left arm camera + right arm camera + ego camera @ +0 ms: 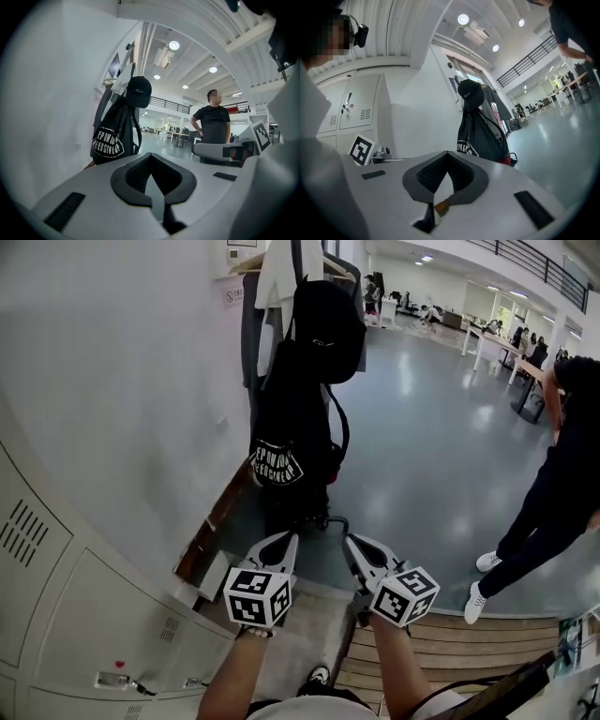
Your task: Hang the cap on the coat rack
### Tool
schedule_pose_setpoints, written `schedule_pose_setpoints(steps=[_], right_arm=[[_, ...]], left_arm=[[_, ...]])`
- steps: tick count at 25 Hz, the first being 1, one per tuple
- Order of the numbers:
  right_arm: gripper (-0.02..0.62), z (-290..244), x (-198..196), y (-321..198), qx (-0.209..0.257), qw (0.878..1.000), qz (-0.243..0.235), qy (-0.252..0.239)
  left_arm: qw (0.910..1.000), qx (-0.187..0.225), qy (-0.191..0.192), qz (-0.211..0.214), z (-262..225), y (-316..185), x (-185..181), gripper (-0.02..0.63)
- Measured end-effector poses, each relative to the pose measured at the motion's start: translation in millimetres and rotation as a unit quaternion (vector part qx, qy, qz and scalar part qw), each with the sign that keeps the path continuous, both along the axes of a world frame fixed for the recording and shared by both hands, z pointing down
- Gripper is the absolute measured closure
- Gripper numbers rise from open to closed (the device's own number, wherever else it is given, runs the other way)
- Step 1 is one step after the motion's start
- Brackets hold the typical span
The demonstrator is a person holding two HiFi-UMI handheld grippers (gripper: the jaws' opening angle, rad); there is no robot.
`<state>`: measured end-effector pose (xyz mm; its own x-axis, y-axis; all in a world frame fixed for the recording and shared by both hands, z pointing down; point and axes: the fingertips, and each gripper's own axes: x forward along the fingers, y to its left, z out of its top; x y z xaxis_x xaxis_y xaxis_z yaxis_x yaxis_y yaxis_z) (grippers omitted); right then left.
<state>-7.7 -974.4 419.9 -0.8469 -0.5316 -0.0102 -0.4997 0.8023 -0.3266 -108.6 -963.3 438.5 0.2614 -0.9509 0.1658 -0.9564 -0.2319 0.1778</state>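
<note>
**Task item.** The cap (328, 320) hangs at the top of the rack (246, 262), crown facing out. It sits above a black printed bag (286, 442) on the same rack. On this evidence the hanging is judged complete.

**Claws.** The left claw (284, 540) has its jaws together and holds nothing. The right claw (352, 543) is likewise fully closed and empty. Both are held low in front of the person, side by side and well apart from the rack. Neither touches the cap or the bag.

**Step in hand.** This is judged to be the check and stand-off after release.
- Keep both claws clear of the bag straps, since a snag there could shake the cap loose.
- Confirm that the cap rests over the hook or the bag top rather than balancing on its rim. The views do not show which.
- If it looks loose, go back in with one claw only and take it by the brim from below. Avoid pushing on the crown.

**Count.**
- Cap: one.
- Rack: one.
- Black bag: one.
- White garment (278, 273) at the rack top: one.
- Claws: two.
- Person (562, 474) standing nearby on the right: one. The far figures at the tables are too small to count.
- Lockers (75, 615) at the left: several doors, not all in frame.
</note>
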Motion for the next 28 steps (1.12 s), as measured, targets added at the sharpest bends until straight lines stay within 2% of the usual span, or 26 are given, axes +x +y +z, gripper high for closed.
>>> schedule_pose_setpoints(steps=[5,10,18,23,28], right_arm=[[0.592,11.7,-17.4,57.9,-0.015,1.0,0.01,0.001],[0.592,13.1,-35.6,119.8,-0.019,1.0,0.02,0.006],[0.592,34.2,-46.9,204.0,-0.04,0.998,0.048,0.01],[0.592,34.2,-48.0,235.9,-0.043,0.997,0.055,0.02],[0.592,25.0,-47.2,241.1,-0.041,0.997,0.048,0.034]], left_arm=[[0.9997,-0.014,0.009,0.02,13.1,55.8,-15.1,0.601],[0.9992,-0.004,0.015,0.038,7.9,110.0,-27.5,0.601],[0.9976,-0.018,0.025,0.062,26.6,191.3,-42.2,0.601],[0.9966,-0.021,0.032,0.073,29.2,219.3,-38.2,0.601],[0.9967,-0.013,0.042,0.069,21.3,228.0,-36.2,0.601]])
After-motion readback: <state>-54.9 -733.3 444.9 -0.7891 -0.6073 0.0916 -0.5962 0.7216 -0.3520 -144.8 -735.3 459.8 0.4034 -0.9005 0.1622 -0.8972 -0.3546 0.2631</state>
